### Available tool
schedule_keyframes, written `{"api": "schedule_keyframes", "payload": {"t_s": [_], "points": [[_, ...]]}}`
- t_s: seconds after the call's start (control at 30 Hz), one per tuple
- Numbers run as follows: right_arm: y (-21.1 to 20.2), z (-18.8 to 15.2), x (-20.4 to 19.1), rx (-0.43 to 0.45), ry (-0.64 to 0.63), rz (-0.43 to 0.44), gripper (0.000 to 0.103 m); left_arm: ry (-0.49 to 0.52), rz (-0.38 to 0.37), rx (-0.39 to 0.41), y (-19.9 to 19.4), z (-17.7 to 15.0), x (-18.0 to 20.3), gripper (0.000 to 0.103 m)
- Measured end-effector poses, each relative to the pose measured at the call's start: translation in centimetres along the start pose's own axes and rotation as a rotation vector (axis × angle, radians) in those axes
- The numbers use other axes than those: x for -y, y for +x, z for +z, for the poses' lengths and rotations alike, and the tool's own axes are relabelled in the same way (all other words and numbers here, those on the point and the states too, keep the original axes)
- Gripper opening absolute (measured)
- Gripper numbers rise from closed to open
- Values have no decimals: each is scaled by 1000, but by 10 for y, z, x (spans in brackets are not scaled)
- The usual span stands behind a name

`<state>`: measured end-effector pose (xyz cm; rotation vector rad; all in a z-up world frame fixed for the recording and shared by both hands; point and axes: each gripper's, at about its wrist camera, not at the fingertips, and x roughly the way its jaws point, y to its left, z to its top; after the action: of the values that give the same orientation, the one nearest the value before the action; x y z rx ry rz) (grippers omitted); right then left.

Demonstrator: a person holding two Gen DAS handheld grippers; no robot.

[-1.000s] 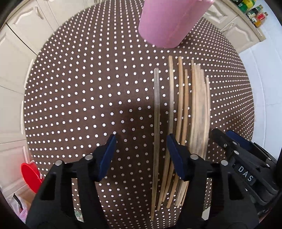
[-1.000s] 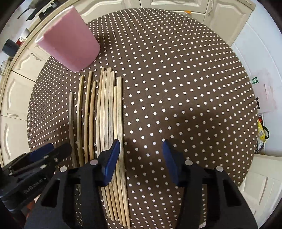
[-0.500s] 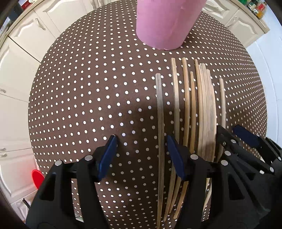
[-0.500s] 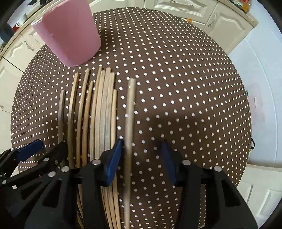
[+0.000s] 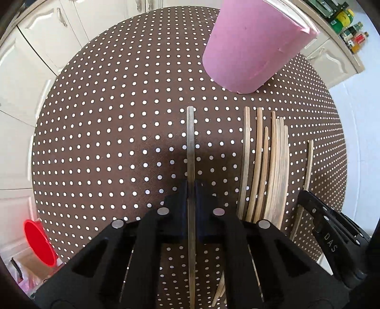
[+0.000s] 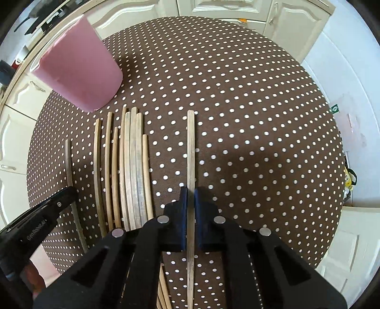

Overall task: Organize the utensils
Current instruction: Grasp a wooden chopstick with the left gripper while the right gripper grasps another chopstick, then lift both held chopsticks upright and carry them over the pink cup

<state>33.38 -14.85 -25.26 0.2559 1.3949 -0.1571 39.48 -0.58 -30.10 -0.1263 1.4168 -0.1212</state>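
Observation:
Several wooden chopsticks [image 5: 266, 166] lie side by side on the round polka-dot table [image 5: 106, 133], below a tall pink cup [image 5: 256, 45]. My left gripper [image 5: 191, 187] is shut on a dark chopstick [image 5: 190, 142], set apart to the left of the row. In the right wrist view, my right gripper [image 6: 189, 192] is shut on a pale chopstick [image 6: 190, 147], apart to the right of the row [image 6: 128, 166]. The pink cup [image 6: 80, 69] stands at upper left there. Each gripper shows in the other's view, the right gripper [image 5: 306, 197] and the left gripper [image 6: 68, 192].
White kitchen cabinets [image 6: 223, 7] surround the table. A red plastic container [image 5: 38, 242] sits on the floor at the lower left of the left wrist view. Bottles [image 5: 344, 21] stand on a counter at its top right. Bare cloth [image 6: 261, 118] spreads right of the pale chopstick.
Both grippers went from open to shut, each on one chopstick. The dark chopstick has come away to the left of the row, the pale one to the right.

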Motion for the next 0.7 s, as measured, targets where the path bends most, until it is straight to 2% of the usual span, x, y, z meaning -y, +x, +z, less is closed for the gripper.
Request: {"api": "schedule_keyframes", "payload": {"t_s": [0.17,0.23,0.3,0.33,0.37,0.7], "points": [[-21,-3,8,27,32,14,5,-10,-27,-8,-1,-3,-6,7],[-39,-3,18,37,36,18,5,-7,-32,0,-16,-9,-12,7],[-49,-1,22,59,37,26,5,-2,-33,18,-27,-30,-17,7],[-55,1,25,65,37,30,5,-1,-34,30,-31,-31,-15,7],[-62,3,28,77,35,43,5,-1,-34,39,-50,-39,-18,7],[-126,2,28,187,-2,129,5,-44,10,173,-127,-66,0,6]]}}
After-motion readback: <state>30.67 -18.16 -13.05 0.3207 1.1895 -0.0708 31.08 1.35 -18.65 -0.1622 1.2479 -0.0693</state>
